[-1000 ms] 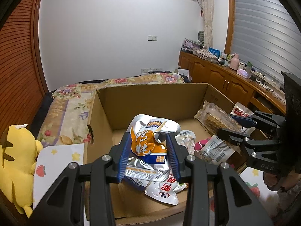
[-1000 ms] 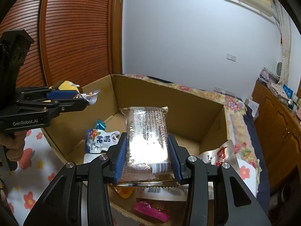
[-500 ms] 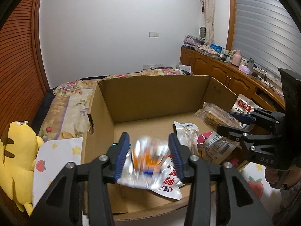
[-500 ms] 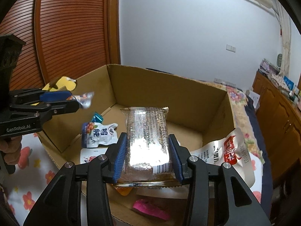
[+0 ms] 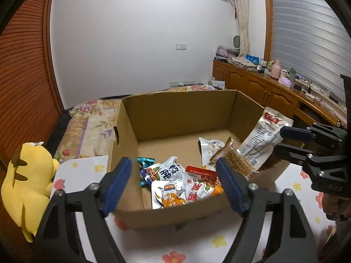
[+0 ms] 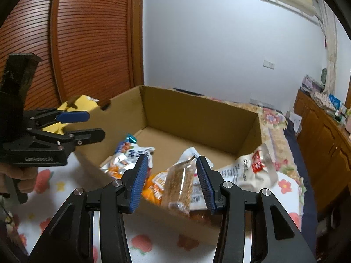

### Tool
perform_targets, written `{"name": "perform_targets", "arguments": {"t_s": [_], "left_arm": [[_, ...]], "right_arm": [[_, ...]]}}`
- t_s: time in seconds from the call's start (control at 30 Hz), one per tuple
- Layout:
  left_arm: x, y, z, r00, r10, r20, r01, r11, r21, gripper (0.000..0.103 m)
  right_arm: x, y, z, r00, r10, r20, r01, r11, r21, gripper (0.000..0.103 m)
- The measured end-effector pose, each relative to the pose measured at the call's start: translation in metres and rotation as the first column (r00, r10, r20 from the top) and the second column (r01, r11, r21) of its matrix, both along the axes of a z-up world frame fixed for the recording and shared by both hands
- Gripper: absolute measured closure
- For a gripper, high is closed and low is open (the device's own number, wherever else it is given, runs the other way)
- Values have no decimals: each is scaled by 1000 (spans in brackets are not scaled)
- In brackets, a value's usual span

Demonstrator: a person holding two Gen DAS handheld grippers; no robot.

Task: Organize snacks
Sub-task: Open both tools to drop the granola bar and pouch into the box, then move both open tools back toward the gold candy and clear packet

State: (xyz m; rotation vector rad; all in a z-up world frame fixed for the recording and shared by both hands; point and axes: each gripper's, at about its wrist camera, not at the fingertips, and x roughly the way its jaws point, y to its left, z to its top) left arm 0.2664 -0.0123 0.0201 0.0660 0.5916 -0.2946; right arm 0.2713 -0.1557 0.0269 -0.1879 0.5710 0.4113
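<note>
An open cardboard box stands on a floral cloth and holds several snack packs. My left gripper hovers at the box's near wall with its jaws opening wide and nothing between them. A silver-orange pack lies in the box below it, beside a red-white pack. My right gripper is open. A blurred, tilted cracker pack sits loose between its pads, touching neither. In the left wrist view that cracker pack rests at the box's right wall, clear of the right gripper.
A white bag leans over the box's right wall. A yellow plush toy lies to the left of the box. A bed with a floral blanket is behind it, with wooden cabinets to the right. The left gripper shows in the right wrist view.
The left gripper let go of the silver-orange pack, which dropped into the box, and its jaws spread wide. The cracker pack came free of the right gripper's pads. Both grippers drew back.
</note>
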Motion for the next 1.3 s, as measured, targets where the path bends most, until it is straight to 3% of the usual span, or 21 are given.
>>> {"name": "perform_targets", "arguments": {"t_s": [0.2,0.73,0.93,1.3], "left_arm": [[-27,1,-4,1000,-8,16,8,1000,-6,1],[-111,-35,-50,992,-108,-59,106,994,-29,0],[-135,-41,-65,989,-118,-93,111,991,-77,0],[-153,-40,-86,987,-97,-131,84,991,-101,1]], "right_arm": [[-37,-9,-2,1000,-10,-4,10,1000,18,56],[-120,-54,-64,983,-104,-153,115,991,66,49],[-142,-63,-85,971,-114,-212,138,985,100,49],[-158,-67,-103,954,-112,-277,159,976,151,49]]}}
